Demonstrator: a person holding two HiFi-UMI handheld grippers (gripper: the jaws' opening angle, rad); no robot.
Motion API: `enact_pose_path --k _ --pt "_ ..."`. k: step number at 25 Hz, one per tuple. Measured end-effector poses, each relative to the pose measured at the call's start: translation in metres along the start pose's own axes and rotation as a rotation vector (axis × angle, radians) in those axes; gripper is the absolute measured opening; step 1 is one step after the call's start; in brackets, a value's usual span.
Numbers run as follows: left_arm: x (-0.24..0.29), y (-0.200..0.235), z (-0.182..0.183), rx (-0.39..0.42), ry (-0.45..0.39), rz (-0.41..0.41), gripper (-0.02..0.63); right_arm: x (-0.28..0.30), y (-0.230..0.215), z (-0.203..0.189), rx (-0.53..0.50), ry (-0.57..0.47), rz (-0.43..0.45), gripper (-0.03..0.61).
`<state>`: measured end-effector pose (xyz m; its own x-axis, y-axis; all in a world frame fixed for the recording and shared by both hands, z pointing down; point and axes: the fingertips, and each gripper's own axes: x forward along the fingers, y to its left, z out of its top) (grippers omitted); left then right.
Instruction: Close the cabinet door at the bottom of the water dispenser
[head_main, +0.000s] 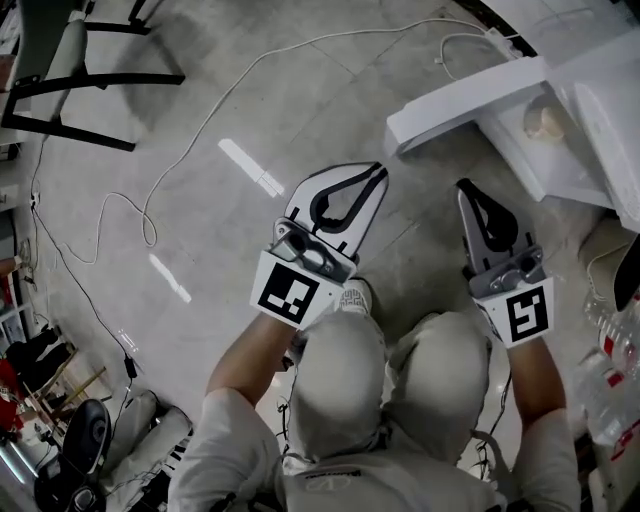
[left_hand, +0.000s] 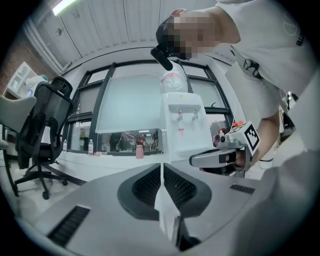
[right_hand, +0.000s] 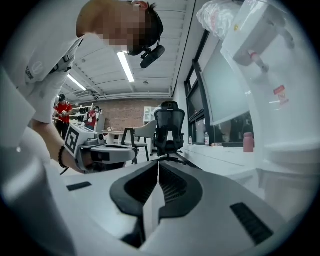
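Beyond both grippers' (head_main: 378, 172) (head_main: 464, 186) closed, empty fingers (head_main: 303, 203) hangs the cabinet door (head_main: 460, 105), seemingly untouched.

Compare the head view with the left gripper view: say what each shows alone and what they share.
Head view only: the open cabinet door from above, and a white cable across the floor. Left gripper view only: the taps, the water bottle on top, a pink bottle on the sill. Both: the water dispenser, and the left tongs and right tongs, shut and empty.
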<state>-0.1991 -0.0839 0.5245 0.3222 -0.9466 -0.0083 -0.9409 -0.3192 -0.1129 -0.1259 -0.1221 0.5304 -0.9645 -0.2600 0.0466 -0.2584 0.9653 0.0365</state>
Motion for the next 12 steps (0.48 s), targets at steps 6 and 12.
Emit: enact_pose_path --k 6,12 --pt "0.015 0.001 -0.054 -0.002 0.009 -0.016 0.048 0.022 -0.004 -0.047 0.003 -0.024 0.027 0.018" --pt "0.031 0.007 -0.076 0.011 -0.008 -0.055 0.117 0.026 -0.008 -0.072 -0.013 -0.027 0.050 0.018"
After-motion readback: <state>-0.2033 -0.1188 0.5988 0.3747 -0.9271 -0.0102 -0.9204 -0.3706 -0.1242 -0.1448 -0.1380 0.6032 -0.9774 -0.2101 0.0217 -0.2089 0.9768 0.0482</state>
